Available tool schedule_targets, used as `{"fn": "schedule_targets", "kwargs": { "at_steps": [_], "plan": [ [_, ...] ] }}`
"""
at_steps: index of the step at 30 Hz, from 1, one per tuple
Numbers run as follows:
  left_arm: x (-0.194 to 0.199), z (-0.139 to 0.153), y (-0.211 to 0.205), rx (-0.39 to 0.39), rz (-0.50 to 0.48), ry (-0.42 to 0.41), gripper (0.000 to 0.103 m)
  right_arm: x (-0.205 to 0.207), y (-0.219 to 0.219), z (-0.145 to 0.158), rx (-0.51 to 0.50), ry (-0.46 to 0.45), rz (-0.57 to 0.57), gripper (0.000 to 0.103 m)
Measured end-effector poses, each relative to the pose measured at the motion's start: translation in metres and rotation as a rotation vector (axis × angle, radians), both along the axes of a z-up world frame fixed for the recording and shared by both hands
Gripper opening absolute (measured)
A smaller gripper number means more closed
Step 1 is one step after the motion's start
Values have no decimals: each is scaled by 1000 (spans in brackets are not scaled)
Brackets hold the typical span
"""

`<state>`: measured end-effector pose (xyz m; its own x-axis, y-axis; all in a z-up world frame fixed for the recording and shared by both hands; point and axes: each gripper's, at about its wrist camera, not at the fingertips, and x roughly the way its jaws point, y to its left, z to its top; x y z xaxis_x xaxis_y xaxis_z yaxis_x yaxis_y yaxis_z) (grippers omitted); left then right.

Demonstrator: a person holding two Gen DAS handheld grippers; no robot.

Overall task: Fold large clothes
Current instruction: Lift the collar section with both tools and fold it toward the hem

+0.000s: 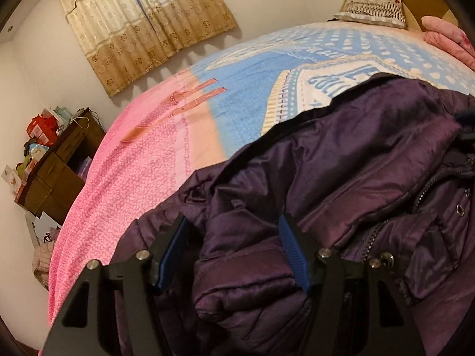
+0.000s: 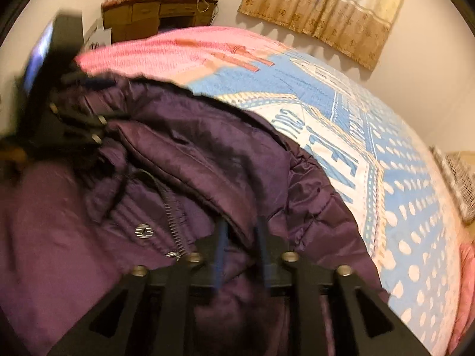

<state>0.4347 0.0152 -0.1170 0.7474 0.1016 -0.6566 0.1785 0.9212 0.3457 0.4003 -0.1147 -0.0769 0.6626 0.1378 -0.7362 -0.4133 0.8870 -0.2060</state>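
A dark purple padded jacket [image 1: 341, 178] lies bunched on a bed, with zipper and snaps showing; it also shows in the right wrist view [image 2: 193, 154]. My left gripper [image 1: 234, 237] is open, its blue-padded fingers [image 1: 292, 243] wide apart astride a puffy fold of the jacket. My right gripper [image 2: 240, 231] is shut on a fold of the jacket near the zipper [image 2: 172, 213]. The left gripper also shows blurred at the far left of the right wrist view [image 2: 68, 112], at the jacket's edge.
The bed sheet [image 1: 237, 106] is pink and blue with white dots. A patterned pillow [image 1: 374, 6] and pink bedding [image 1: 445, 38] lie at the head. A cluttered brown wooden desk [image 1: 56, 166] stands beyond the bed foot. Beige curtains [image 1: 142, 20] hang on the wall.
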Motion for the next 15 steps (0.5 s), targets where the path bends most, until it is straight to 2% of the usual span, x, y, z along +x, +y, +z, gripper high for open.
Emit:
{"fn": "schedule_targets", "kwargs": {
  "at_steps": [1, 2, 4, 7, 11, 15],
  "plan": [
    [1, 0, 0, -5, 1, 0, 65, -6, -1, 13, 28, -23, -8, 51],
    [1, 0, 0, -12, 1, -1, 65, -9, -2, 22, 44, -45, -22, 53],
    [1, -1, 1, -20, 3, -5, 65, -9, -1, 42, 95, -71, -70, 53],
    [0, -2, 0, -13, 5, -17, 65, 9, 5, 59, 282, -38, -162, 53],
    [-2, -2, 0, -17, 6, -20, 65, 39, 29, 30, 285, 34, -224, 53],
    [-2, -2, 0, -22, 7, -24, 65, 57, 20, -12, 297, 135, -303, 53]
  ]
}}
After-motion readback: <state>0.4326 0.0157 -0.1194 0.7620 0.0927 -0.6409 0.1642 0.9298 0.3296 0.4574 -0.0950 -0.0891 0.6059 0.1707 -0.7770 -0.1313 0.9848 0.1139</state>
